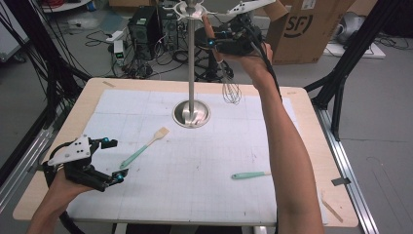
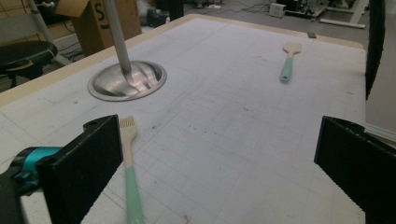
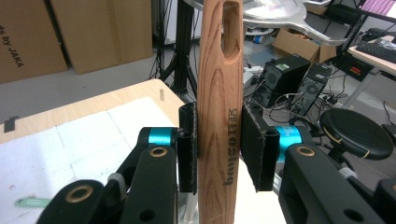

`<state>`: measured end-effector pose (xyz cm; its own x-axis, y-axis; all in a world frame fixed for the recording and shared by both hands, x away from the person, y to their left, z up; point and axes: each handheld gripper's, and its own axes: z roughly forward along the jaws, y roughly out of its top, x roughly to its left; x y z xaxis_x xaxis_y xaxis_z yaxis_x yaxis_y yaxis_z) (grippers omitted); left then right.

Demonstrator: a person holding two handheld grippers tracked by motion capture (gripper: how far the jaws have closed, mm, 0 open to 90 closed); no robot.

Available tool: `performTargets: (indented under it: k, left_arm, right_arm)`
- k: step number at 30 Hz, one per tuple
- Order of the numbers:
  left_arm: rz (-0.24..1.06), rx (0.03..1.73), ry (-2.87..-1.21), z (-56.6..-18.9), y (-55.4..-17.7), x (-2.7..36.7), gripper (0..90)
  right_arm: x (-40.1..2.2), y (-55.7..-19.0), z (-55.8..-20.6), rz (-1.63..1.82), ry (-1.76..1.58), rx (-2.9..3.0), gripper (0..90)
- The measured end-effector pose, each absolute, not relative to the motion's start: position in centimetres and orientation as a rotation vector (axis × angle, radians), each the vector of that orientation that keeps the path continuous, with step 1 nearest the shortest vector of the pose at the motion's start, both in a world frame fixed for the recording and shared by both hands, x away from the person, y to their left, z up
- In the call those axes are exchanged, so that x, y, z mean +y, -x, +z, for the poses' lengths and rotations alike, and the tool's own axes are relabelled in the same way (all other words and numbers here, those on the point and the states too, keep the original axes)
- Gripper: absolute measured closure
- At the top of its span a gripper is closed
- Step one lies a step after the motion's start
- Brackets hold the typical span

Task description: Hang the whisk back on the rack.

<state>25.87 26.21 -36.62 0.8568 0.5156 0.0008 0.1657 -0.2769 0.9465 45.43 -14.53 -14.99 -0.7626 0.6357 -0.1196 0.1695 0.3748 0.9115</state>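
Observation:
My right gripper (image 1: 214, 44) is raised beside the top of the steel stand (image 1: 191, 63) and is shut on the wooden handle (image 3: 219, 116) of a whisk. The whisk's wire head (image 1: 232, 91) hangs below it, over the far side of the mat. The slot in the handle's end sits just under the stand's hook arms (image 3: 275, 14). My left gripper (image 1: 117, 159) rests open at the front left. A mint-handled brush (image 1: 146, 148) (image 2: 128, 154) lies on the mat, with its handle end reaching in beside my left jaw. A mint-handled wooden spoon (image 1: 249, 175) (image 2: 288, 63) lies at the front right.
The stand's round base (image 1: 191, 114) (image 2: 127, 81) sits at the far middle of the white grid mat (image 1: 195, 195). Beyond the table stand a cardboard box (image 1: 302, 29), computer cases (image 1: 146, 29), a black stool (image 3: 357, 133) and cables. Black frame legs flank the table.

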Motion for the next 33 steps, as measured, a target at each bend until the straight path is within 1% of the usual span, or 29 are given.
performTargets:
  k: [12, 33]
  left_arm:
    - [0.372, 0.514, -1.847, -36.6, -25.9, 26.3, 1.7]
    - [0.374, 0.518, -1.843, -36.6, -25.8, 26.4, 1.7]
  right_arm:
    - [-14.8, -46.3, -15.3, 1.384, -0.741, 2.149, 68.8]
    - [-14.6, -46.6, -15.3, 1.371, -0.766, 2.109, 69.2]
